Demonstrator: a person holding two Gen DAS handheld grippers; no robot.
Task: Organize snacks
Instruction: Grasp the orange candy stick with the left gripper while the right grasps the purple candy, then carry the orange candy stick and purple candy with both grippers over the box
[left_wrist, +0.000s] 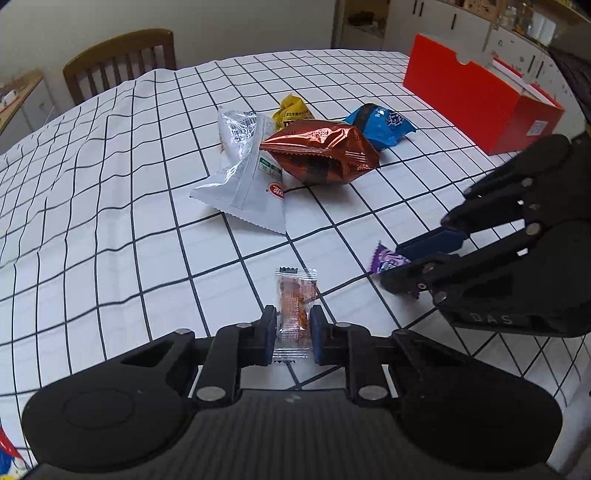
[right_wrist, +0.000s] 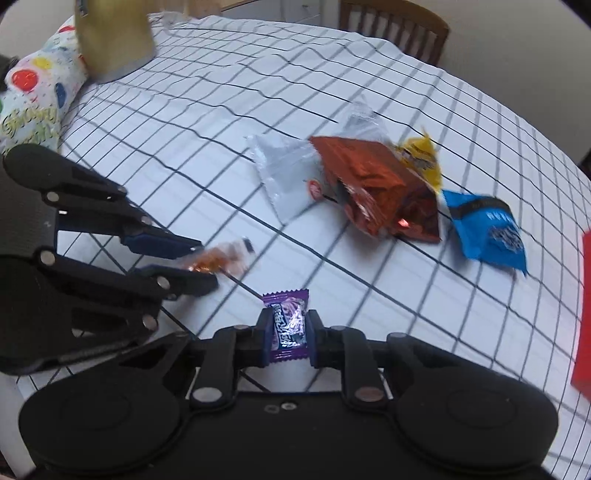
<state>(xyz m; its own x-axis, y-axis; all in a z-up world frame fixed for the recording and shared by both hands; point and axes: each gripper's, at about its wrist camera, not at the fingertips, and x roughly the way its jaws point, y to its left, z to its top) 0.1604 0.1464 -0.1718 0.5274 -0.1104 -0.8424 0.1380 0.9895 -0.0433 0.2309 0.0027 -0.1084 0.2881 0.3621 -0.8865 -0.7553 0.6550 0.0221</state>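
Note:
My left gripper (left_wrist: 294, 328) is shut on a small clear packet with an orange snack (left_wrist: 295, 310), its pads pressing both long edges just above the checked tablecloth (left_wrist: 129, 221). To the right, my right gripper (left_wrist: 393, 266) pinches a purple candy (left_wrist: 388, 260). In the right wrist view that gripper (right_wrist: 289, 332) is shut on the purple candy (right_wrist: 288, 325), and the left gripper (right_wrist: 205, 264) holds the orange packet (right_wrist: 221, 258). A red open box (left_wrist: 476, 99) stands at the far right of the table.
In the middle of the table lie a silver packet (left_wrist: 247, 173), a copper-red foil bag (left_wrist: 321, 151), a yellow packet (left_wrist: 291, 110) and a blue packet (left_wrist: 380, 123). A gold container (right_wrist: 114, 37) and a balloon-print bag (right_wrist: 37, 96) sit far left. A wooden chair (left_wrist: 118, 55) stands behind.

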